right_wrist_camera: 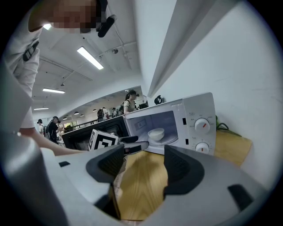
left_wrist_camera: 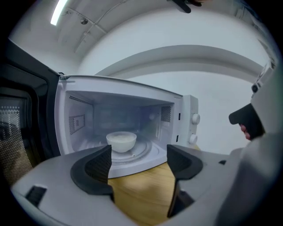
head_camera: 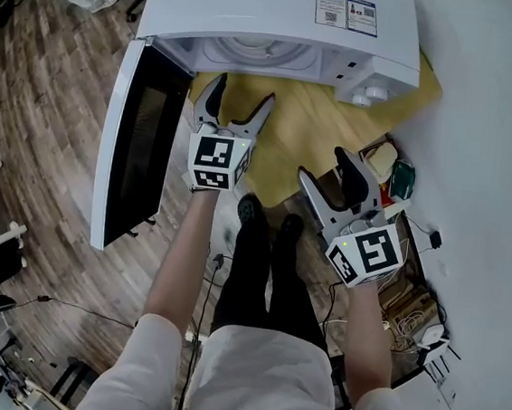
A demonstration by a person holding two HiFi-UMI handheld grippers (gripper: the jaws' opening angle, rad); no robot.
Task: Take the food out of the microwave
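Note:
A white microwave (head_camera: 284, 21) stands on a wooden tabletop (head_camera: 309, 132) with its door (head_camera: 140, 142) swung wide open to the left. Inside, a white bowl (left_wrist_camera: 121, 141) sits on the glass turntable (left_wrist_camera: 139, 152); the bowl (right_wrist_camera: 156, 133) also shows in the right gripper view. My left gripper (head_camera: 237, 105) is open just in front of the cavity, nothing between its jaws (left_wrist_camera: 138, 164). My right gripper (head_camera: 329, 173) is open farther back and to the right, over the table's edge, jaws (right_wrist_camera: 143, 164) empty.
The microwave's two control knobs (right_wrist_camera: 202, 136) are on its right side. Cables and a power strip (head_camera: 416, 330) lie on the floor at the right. The wall is close on the right. Several people stand far off in the room behind the open door.

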